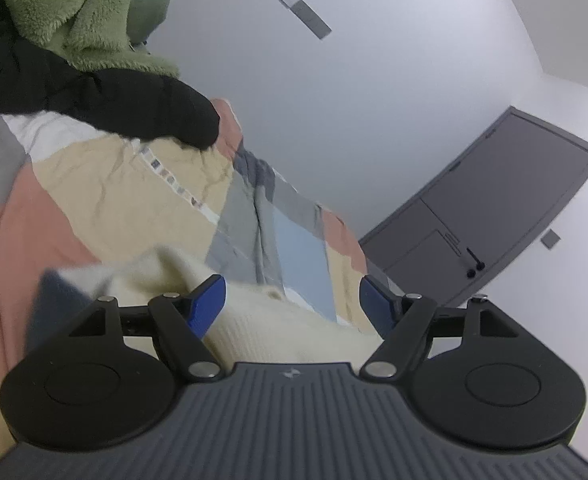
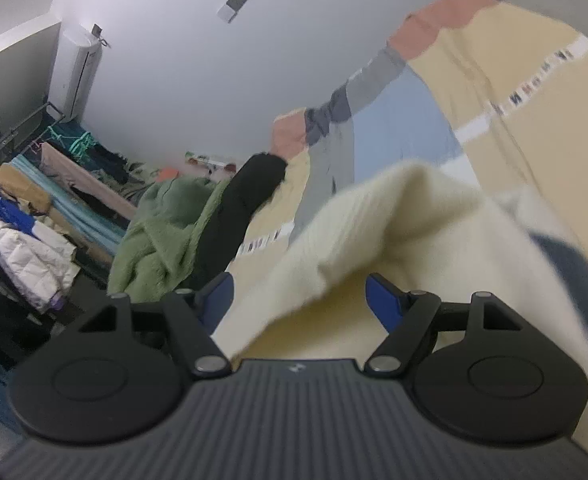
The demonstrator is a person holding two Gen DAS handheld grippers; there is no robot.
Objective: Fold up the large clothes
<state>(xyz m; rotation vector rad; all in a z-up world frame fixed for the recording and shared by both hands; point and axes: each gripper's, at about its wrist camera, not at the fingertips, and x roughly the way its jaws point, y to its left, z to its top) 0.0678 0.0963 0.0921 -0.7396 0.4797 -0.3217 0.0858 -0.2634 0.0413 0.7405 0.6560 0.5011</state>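
Observation:
A cream knit garment (image 1: 273,332) with a dark blue part (image 1: 53,300) lies on a patchwork bedspread (image 1: 113,184). My left gripper (image 1: 291,296) is open, its blue pads far apart; the cream cloth lies under and between them and neither pad presses on it. In the right wrist view the same cream garment (image 2: 394,216), blurred, bulges up between the fingers of my right gripper (image 2: 298,292). That gripper is open too and grips nothing. The garment's dark blue part (image 2: 574,272) shows at the right edge.
A green fleece (image 1: 73,8) and a black garment (image 1: 113,96) are piled at the far end of the bed. A grey door (image 1: 494,200) stands beyond the bed. A rack full of clothes (image 2: 33,220) and a standing air conditioner (image 2: 79,76) line the wall.

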